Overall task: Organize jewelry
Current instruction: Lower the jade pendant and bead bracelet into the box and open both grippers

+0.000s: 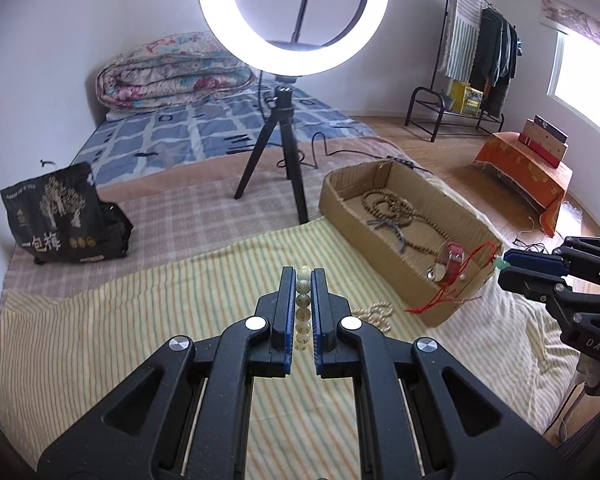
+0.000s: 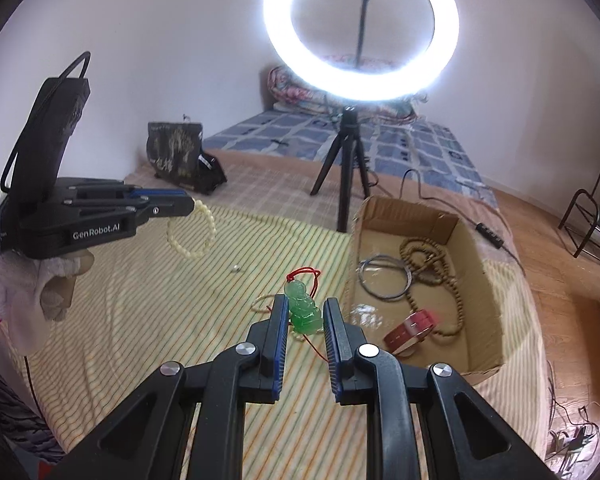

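Black jaw linkages fill the lower half of both wrist views. Left gripper point(image 1: 303, 280): jaws closed on a cream bead bracelet point(image 1: 303, 304), whose beads are seen stacked in the narrow gap between the blue pads; in the right wrist view the same bracelet point(image 2: 198, 232) hangs as a loop from the jaw tips at centre left, clear of the bedding. A gloved hand point(image 2: 40, 280) is seen under that gripper at the left edge.

Right gripper point(image 2: 306, 310): jaws clamped on a green jade pendant point(image 2: 302, 308) with a red cord point(image 2: 306, 274) looped above it. In the left wrist view this gripper point(image 1: 504, 266) appears at the right edge, the red cord point(image 1: 460, 276) trailing across the near corner of the cardboard box point(image 1: 384, 240).

Cardboard box, right of centre on a striped blanket point(image 1: 140, 320) over the bed: a long brown bead necklace point(image 1: 384, 204), a red watch strap point(image 1: 454, 256) and a grey bangle point(image 2: 384, 278) are noted inside. A second pale bead strand point(image 1: 374, 314) lies on the blanket just beside the box, and one small loose bead point(image 2: 236, 267) lies apart on the stripes.

Ring light point(image 1: 294, 16) on a black tripod point(image 1: 278, 152) stands behind, upper centre. A black printed bag point(image 1: 66, 220) sits at the left; a folded floral quilt point(image 1: 172, 68) lies at the far end of the bed.
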The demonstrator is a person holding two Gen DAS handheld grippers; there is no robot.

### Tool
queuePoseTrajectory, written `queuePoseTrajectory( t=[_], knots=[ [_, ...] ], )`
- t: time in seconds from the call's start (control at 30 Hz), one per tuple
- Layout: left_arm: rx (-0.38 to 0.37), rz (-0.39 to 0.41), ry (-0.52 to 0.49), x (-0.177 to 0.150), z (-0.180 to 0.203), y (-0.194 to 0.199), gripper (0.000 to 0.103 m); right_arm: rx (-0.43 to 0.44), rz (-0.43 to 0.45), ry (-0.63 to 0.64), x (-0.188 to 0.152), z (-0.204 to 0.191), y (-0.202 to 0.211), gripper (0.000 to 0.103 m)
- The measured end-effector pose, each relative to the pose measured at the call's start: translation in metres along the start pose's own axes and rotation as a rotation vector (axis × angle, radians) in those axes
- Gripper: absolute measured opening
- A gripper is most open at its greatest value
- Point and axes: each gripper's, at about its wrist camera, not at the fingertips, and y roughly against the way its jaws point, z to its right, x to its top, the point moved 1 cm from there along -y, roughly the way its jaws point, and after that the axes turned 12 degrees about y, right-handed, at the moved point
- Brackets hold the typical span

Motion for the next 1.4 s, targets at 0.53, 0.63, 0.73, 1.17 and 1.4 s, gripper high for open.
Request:
queuePoseTrajectory(
  t=[0.53,0.63,0.73,1.17,1.4],
  knots=[
    [-0.068,0.041,-0.060,0.045,0.064,-0.032,0.005,-0.080,0.006,-0.072,-0.005,0.060,0.002,0.016],
    [-0.077,0.041,-0.065,0.051,0.076,-0.043,0.005,-0.084,0.001,-0.072,-0.006,0.066,-0.001,0.016],
    [-0.086,0.046,-0.066,0.058,0.086,-0.053,0.005,-0.088,0.001,-0.078,-0.007,0.073,-0.004,0.016],
    [-0.090,0.034,-0.073,0.074,0.108,-0.100,0.005,-0.096,-0.030,-0.141,-0.019,0.113,-0.026,0.016],
    [-0.083,0.008,-0.075,0.069,0.115,-0.122,0.005,-0.080,-0.062,-0.185,-0.032,0.129,-0.042,0.016]
  ],
)
